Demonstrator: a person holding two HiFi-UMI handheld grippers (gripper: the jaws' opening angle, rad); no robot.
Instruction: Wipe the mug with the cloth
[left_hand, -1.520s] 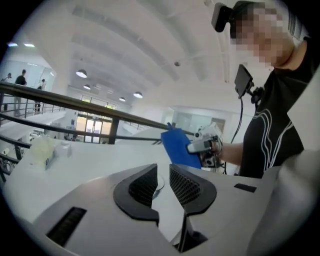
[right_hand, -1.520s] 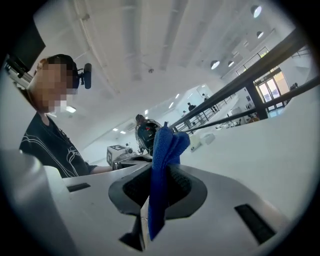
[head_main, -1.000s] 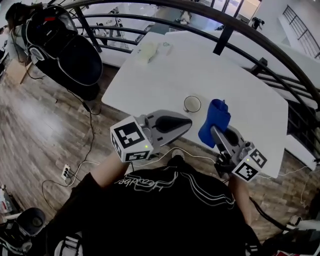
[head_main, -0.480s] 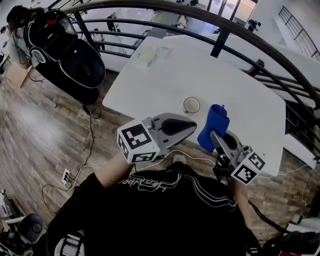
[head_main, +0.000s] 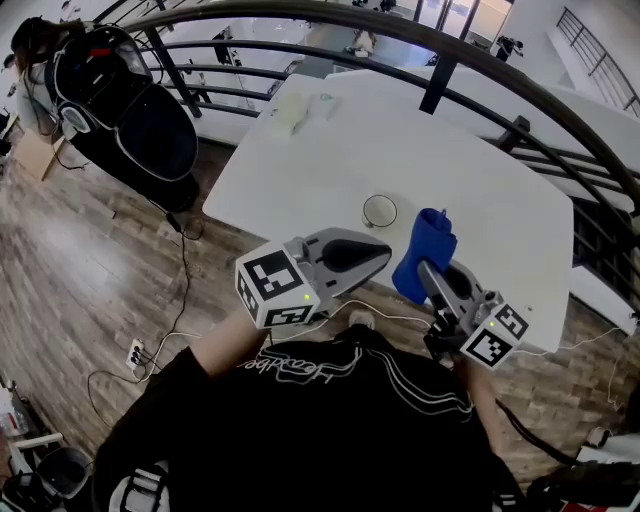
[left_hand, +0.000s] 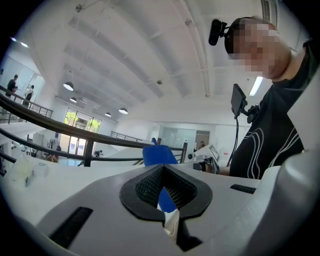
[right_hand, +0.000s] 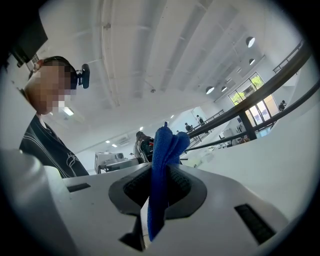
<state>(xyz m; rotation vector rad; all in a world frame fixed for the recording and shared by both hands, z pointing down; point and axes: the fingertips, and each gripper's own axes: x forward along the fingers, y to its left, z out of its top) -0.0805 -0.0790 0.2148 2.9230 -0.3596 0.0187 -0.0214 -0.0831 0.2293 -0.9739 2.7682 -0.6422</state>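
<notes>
Near the person's edge of the white table (head_main: 470, 150) stands the mug (head_main: 381, 211). It is upright, with its open top facing up, and nothing is holding it.

Just to the right of the mug, and a bit closer to the person, is the blue cloth (head_main: 428, 250). The right gripper (head_main: 432, 275) has its jaws squeezed tight on the cloth, and the cloth sticks up out of them in a bunched-up lump. The cloth is close to the mug, but it looks like it does not touch it.

Just on the person's side of the mug is the left gripper (head_main: 385, 256). Its jaws are pressed together with nothing between them. It is near the mug but not on it.

So the first part looks done: the cloth is picked up and brought close. The wiping itself has not started, as far as I can see. The cloth has yet to reach the mug and rub it. The mug may also need holding, and the left gripper would have to spread its jaws for that.

Compared with one second ago, very little is different. The mug is in the same spot on the table. Both grippers sit about where they were beside the mug, and the cloth is still held up in the same way.
</notes>
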